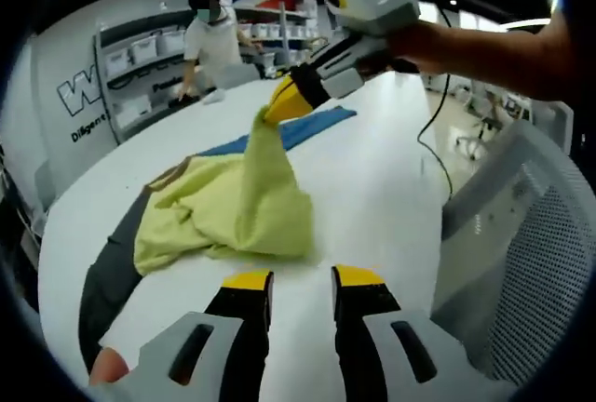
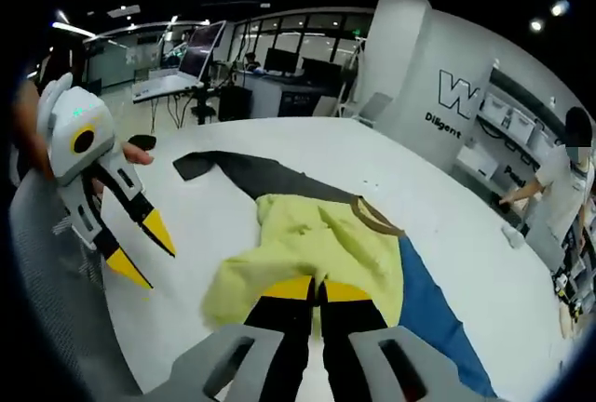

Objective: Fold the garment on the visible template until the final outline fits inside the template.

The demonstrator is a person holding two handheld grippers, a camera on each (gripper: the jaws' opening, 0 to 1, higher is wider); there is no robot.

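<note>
Currently held: the right tool (image 1: 279,102), jaws closed, pinches a raised peak of the crumpled yellow-green fabric garment (image 1: 228,211).
Free tool: the left tool (image 1: 303,283) hovers part-open, holding nothing.
Garment position: just ahead of the left tool on the white desk (image 1: 372,179), over the dark grey and blue flat template (image 2: 438,314).
Nearer tool: left, likely to take the near hem.

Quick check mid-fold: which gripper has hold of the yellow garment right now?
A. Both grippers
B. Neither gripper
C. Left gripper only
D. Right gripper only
D. The right gripper is shut on a pinched peak of the yellow garment and lifts it off the white table, while the left gripper hangs open beside the cloth, apart from it.
</note>
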